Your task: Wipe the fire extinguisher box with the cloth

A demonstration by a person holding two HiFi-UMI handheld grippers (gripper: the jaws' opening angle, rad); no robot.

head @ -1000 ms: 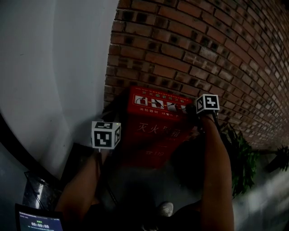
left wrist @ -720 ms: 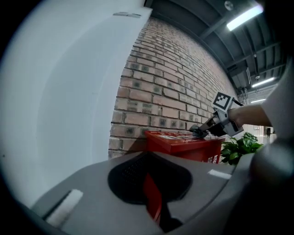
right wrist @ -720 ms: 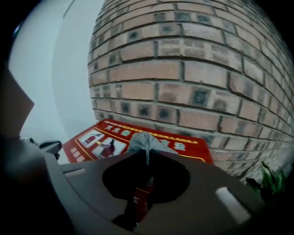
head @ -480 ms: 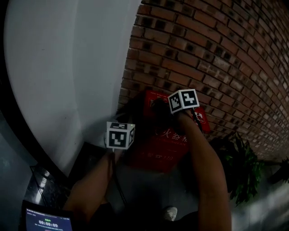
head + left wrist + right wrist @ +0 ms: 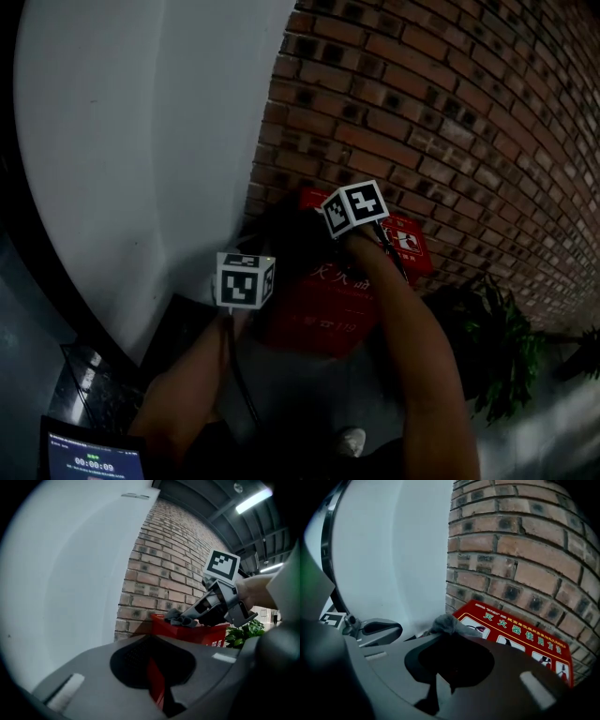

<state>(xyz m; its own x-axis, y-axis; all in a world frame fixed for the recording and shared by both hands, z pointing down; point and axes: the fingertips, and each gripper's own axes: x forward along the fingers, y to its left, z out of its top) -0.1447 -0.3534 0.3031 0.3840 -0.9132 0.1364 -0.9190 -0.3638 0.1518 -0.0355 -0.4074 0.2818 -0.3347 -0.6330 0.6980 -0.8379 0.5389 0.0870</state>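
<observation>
**Cloth swept left along the box top, now at its far left corner**

My right hand-held gripper is clamped on the crumpled grey cloth. Within the last second it has travelled from the right end of the red metal fire extinguisher box to the lid's far left corner, by the brick wall. I judge one pass over the top nearly done, with the lettered front face still to wipe. My left hand-held gripper hangs near the box's left side, barely shifted, its jaws close together and holding nothing. I count one box on the floor against the wall, one cloth, two hand-held grippers, and one green leafy plant to the right of the box.
</observation>
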